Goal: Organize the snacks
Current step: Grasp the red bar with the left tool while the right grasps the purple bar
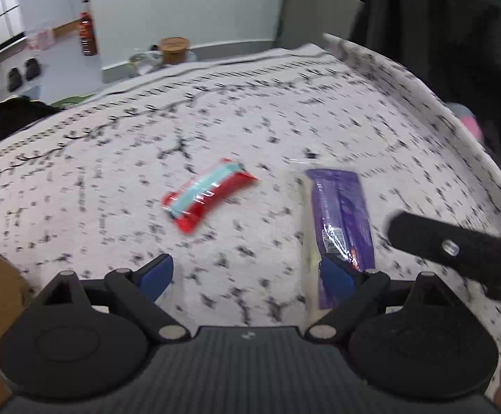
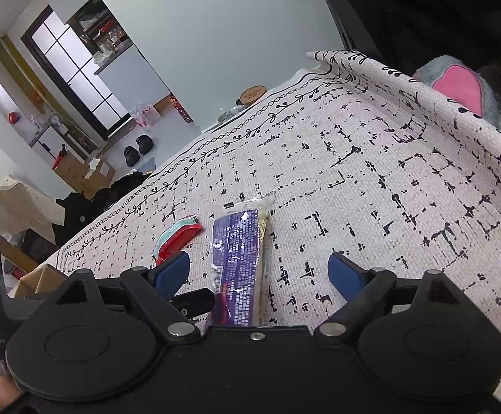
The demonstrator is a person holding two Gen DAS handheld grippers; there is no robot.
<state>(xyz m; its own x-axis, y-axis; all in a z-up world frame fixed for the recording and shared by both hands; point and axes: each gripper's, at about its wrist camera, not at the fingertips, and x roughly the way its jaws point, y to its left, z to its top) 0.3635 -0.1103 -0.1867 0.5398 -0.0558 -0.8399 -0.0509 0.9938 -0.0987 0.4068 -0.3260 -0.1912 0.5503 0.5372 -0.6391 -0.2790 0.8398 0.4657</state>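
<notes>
I see both tongs, left [image 1: 247,276] and right [image 2: 259,274], spread wide and holding nothing. The purple snack bar [image 1: 341,217] and red snack packet [image 1: 207,195] lie mid-worktop [image 1: 112,172], side by side. Both look light, crinkly, slippery; I judge pinching across the bar's flat middle safest

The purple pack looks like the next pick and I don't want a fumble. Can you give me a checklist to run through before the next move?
1. Purple pack lies flat on the cloth: ok.
2. Right gripper jaws open, pack partly between them, pads not pressing it: ok.
3. Left gripper open and holding nothing: ok.
4. Left gripper clear of the purple pack: not ok, its right pad overlaps the pack's near end.
5. Red pack lies apart from the purple one: ok.
6. Place to put the snacks in view: cannot tell.
</notes>
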